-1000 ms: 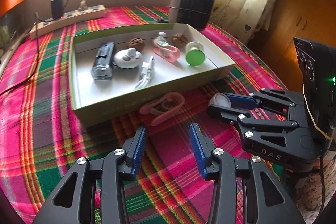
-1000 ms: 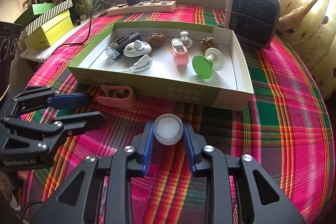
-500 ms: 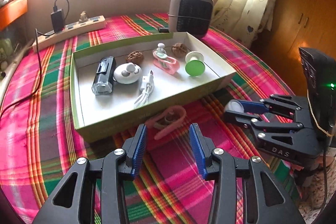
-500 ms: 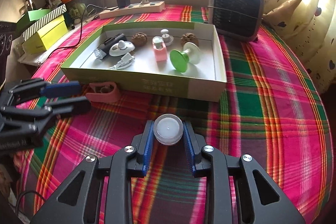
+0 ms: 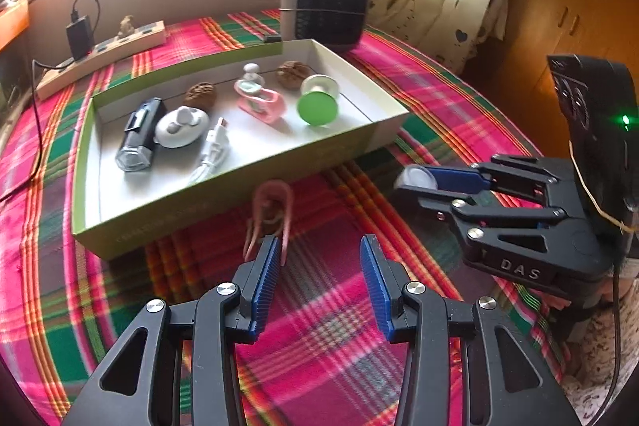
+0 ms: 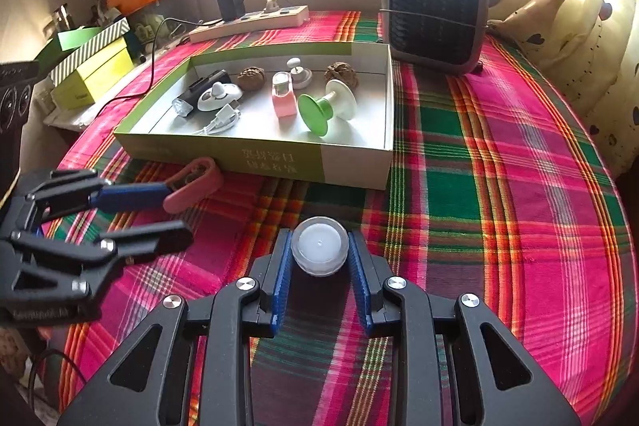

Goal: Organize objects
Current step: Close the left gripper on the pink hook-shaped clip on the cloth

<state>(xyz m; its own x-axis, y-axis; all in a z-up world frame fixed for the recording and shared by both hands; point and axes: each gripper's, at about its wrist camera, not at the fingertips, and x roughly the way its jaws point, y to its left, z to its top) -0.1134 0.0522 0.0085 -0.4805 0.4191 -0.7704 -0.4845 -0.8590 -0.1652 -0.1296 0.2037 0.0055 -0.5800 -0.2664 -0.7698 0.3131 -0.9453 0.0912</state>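
Note:
A green-walled cardboard tray [image 5: 223, 202] [image 6: 351, 166] holds a black bike light [image 5: 139, 130], a white cable [image 5: 213, 150], two walnuts, a pink clip and a green-and-white spool [image 5: 317, 102]. A pink clip [image 5: 271, 210] [image 6: 195, 182] lies on the plaid cloth in front of the tray. My left gripper [image 5: 317, 266] [image 6: 159, 210] is open, its left fingertip beside that clip. My right gripper [image 6: 319, 258] [image 5: 411, 182] is shut on a round white cap [image 6: 319, 246] [image 5: 417, 176], held above the cloth right of the clip.
A small grey heater [image 6: 435, 14] stands behind the tray's right corner. A power strip with a black charger [image 6: 247, 18] lies at the back. Yellow and striped boxes [image 6: 92, 62] sit far left. Curtains hang at the right.
My left gripper has moved forward to the pink clip on the cloth. My right gripper has drawn back and right from the tray, still holding the white cap.

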